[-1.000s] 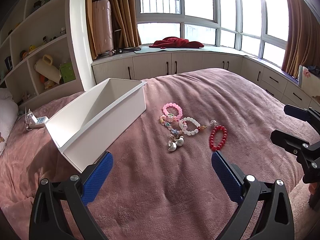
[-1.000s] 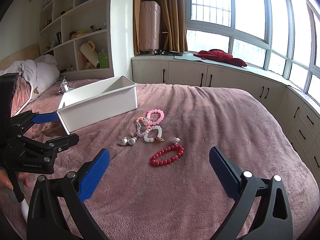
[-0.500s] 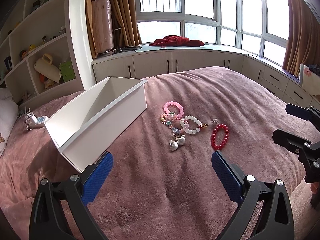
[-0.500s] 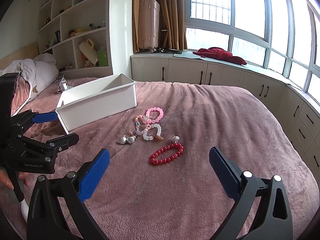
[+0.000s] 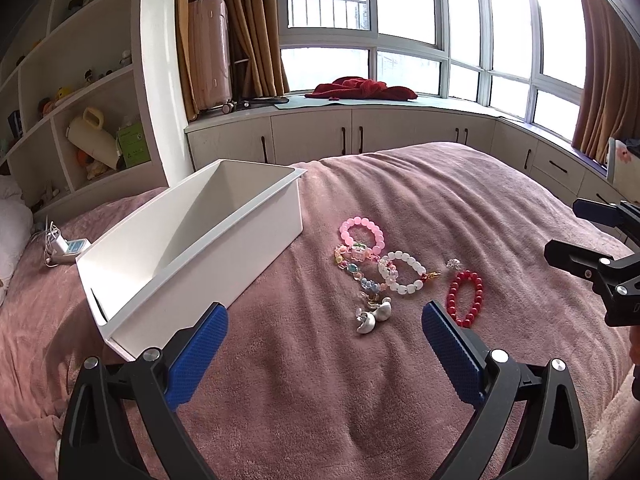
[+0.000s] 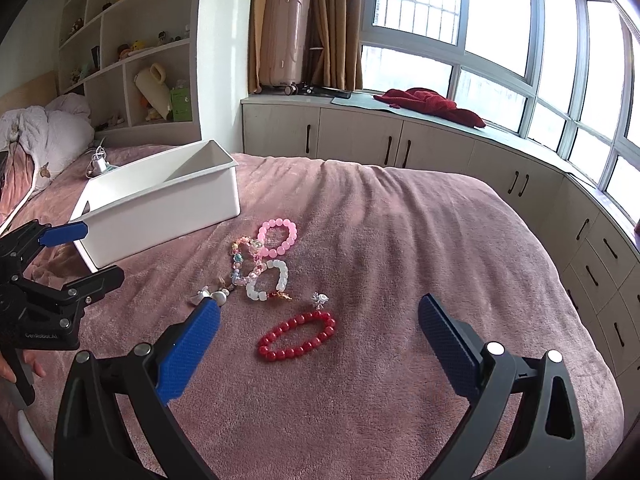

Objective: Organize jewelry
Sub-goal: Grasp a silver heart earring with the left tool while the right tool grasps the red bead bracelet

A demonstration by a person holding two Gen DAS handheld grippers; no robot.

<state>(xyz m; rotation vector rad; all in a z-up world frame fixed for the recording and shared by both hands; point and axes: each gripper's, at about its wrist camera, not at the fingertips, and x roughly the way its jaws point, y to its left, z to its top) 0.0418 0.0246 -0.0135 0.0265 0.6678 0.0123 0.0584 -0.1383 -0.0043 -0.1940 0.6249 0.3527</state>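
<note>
In the left wrist view, the left tool [image 5: 324, 344] hangs over the bed [image 5: 320, 400] with its two blue-padded fingers [image 5: 196, 356] spread wide and nothing between them, pointing toward the window. The white bin [image 5: 240, 240] lies at 10 o'clock from the tool, just past the left finger, its long side running away toward 1 o'clock. The jewelry lies on the pink blanket at about 12 to 1 o'clock: a pink bracelet [image 5: 361, 233] farthest out, a pastel charm bracelet [image 5: 354, 264] touching it, a white bracelet [image 5: 402, 272] beside that, silver shell earrings [image 5: 372, 316] nearest the tool, and a red bracelet [image 5: 465, 298] just past the right finger. The right tool [image 5: 580, 236] enters at 3 o'clock, black arms held apart.

In the right wrist view, the right tool [image 6: 320, 340] is likewise released, fingers [image 6: 448, 344] wide apart, held low over the bed [image 6: 400, 400]. The red bracelet [image 6: 298, 336] lies straight ahead between the fingertips, at 12 o'clock, with a small silver charm [image 6: 321, 300] just beyond it. The white bracelet [image 6: 269, 280], pastel charm bracelet [image 6: 240, 260] and pink bracelet [image 6: 278, 236] trail off toward 11 o'clock, and the earrings [image 6: 212, 295] sit at the left fingertip. The white bin [image 6: 160, 208] rests at 10 o'clock. The left tool [image 6: 92, 256] shows at 9 o'clock, parted, a hand [image 6: 16, 364] gripping its handle.
</note>
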